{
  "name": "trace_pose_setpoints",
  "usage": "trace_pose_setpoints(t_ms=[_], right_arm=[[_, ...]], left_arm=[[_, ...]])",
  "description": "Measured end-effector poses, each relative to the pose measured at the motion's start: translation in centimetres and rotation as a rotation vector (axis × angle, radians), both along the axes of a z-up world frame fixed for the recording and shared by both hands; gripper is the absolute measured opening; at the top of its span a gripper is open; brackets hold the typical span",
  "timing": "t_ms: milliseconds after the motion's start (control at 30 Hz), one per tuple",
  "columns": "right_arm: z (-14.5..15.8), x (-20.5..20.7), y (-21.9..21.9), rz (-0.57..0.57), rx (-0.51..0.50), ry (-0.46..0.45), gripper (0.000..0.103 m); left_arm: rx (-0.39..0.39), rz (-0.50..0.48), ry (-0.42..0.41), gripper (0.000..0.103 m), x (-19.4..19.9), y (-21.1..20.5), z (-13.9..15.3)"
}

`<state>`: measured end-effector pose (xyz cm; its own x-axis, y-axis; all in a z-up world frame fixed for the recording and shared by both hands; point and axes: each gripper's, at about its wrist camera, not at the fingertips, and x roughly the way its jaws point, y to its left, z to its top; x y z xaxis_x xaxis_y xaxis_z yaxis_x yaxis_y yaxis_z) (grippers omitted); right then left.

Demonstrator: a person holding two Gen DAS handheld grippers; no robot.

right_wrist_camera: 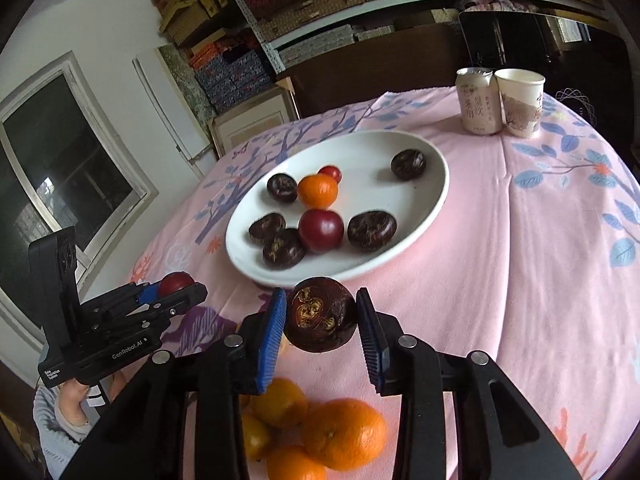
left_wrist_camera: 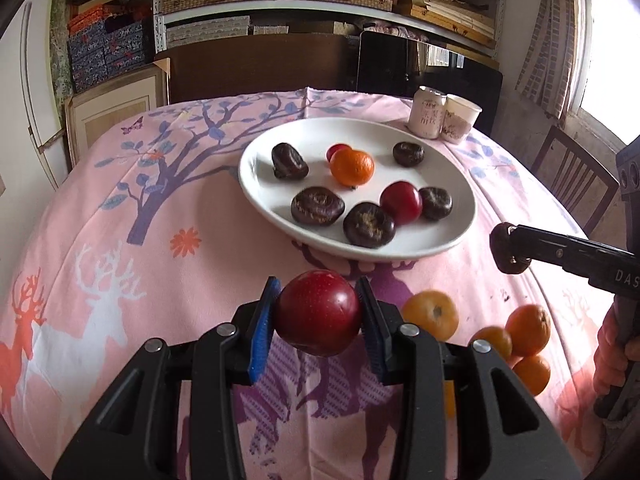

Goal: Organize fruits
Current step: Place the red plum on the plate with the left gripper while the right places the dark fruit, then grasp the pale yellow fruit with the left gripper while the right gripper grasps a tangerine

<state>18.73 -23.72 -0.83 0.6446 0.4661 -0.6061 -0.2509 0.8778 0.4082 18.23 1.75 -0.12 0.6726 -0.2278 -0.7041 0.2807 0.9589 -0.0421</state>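
Observation:
My left gripper (left_wrist_camera: pixel 318 312) is shut on a red plum (left_wrist_camera: pixel 318 312) and holds it above the cloth, just in front of the white plate (left_wrist_camera: pixel 264 196). My right gripper (right_wrist_camera: pixel 322 316) is shut on a dark water chestnut (right_wrist_camera: pixel 322 314), held near the plate's near rim (right_wrist_camera: pixel 436 196). The plate holds several dark water chestnuts, an orange mandarin (left_wrist_camera: pixel 352 167), (right_wrist_camera: pixel 318 191) and two red plums (left_wrist_camera: pixel 401 203), (right_wrist_camera: pixel 321 230). Several loose mandarins (right_wrist_camera: pixel 344 432), (left_wrist_camera: pixel 431 314) lie on the cloth below the right gripper. The left gripper also shows in the right wrist view (right_wrist_camera: pixel 176 286).
A drink can (left_wrist_camera: pixel 427 112), (right_wrist_camera: pixel 478 102) and a paper cup (left_wrist_camera: pixel 460 118), (right_wrist_camera: pixel 520 98) stand at the far right of the pink patterned tablecloth (left_wrist_camera: pixel 120 240). A wooden chair (left_wrist_camera: pixel 576 180) stands to the right. Shelves of boxes line the back wall.

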Motion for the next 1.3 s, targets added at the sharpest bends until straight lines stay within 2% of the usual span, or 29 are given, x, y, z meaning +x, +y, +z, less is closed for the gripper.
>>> trace_pose_setpoints(t_ms=[133, 367, 400, 433, 500, 633, 767, 867, 1033, 1100, 1200, 1300], right_arm=[[1.0, 3.7, -0.3, -0.036, -0.013, 0.01, 0.036], [0.4, 9.4, -0.5, -0.096, 0.041, 0.001, 0.037], [0.2, 9.6, -0.5, -0.093, 0.049, -0.005, 0.044], [0.0, 9.7, -0.7, -0.103, 0.051, -0.01, 0.06], [0.0, 9.5, -1.2, -0.138, 0.051, -0.019, 0.066], [0.4, 8.1, -1.6, -0.123, 0.082, -0.018, 0.066], [0.6, 5.0, -1.8, -0.126, 0.047, -0.047, 0.071], [0.2, 2.6, -2.2, -0.146, 0.02, -0.061, 0.078], [-0.3, -0.6, -3.7, -0.176, 0.049, -0.058, 0.083], [-0.2, -1.4, -4.2, -0.195, 0.061, -0.069, 0.087], [-0.3, -1.6, -4.6, -0.206, 0.069, -0.067, 0.087], [-0.4, -1.4, -4.5, -0.202, 0.063, -0.055, 0.087]], left_arm=[[0.03, 0.003, -0.005, 0.038, 4.0, -1.5, 1.2], [-0.04, 0.037, 0.027, 0.038, 9.8, -2.7, 0.5], [-0.059, 0.038, 0.04, 0.04, 10.0, -2.5, 0.2], [-0.072, 0.027, 0.054, 0.043, 10.1, -2.2, -0.2], [-0.058, 0.028, 0.046, 0.059, 9.7, -1.8, -0.5], [-0.025, 0.045, -0.006, 0.065, 7.7, -1.1, 0.2], [-0.031, 0.05, -0.032, 0.074, 5.0, -0.5, 0.4], [-0.022, 0.037, -0.027, 0.075, 2.6, -0.7, -0.2], [0.005, -0.03, -0.049, 0.078, -1.1, -2.7, -0.6], [0.038, -0.056, -0.066, 0.089, -1.9, -3.8, -0.7], [0.112, -0.075, -0.089, 0.09, -2.4, -5.6, -1.1], [0.154, -0.083, -0.07, 0.09, -2.0, -6.4, -1.9]])
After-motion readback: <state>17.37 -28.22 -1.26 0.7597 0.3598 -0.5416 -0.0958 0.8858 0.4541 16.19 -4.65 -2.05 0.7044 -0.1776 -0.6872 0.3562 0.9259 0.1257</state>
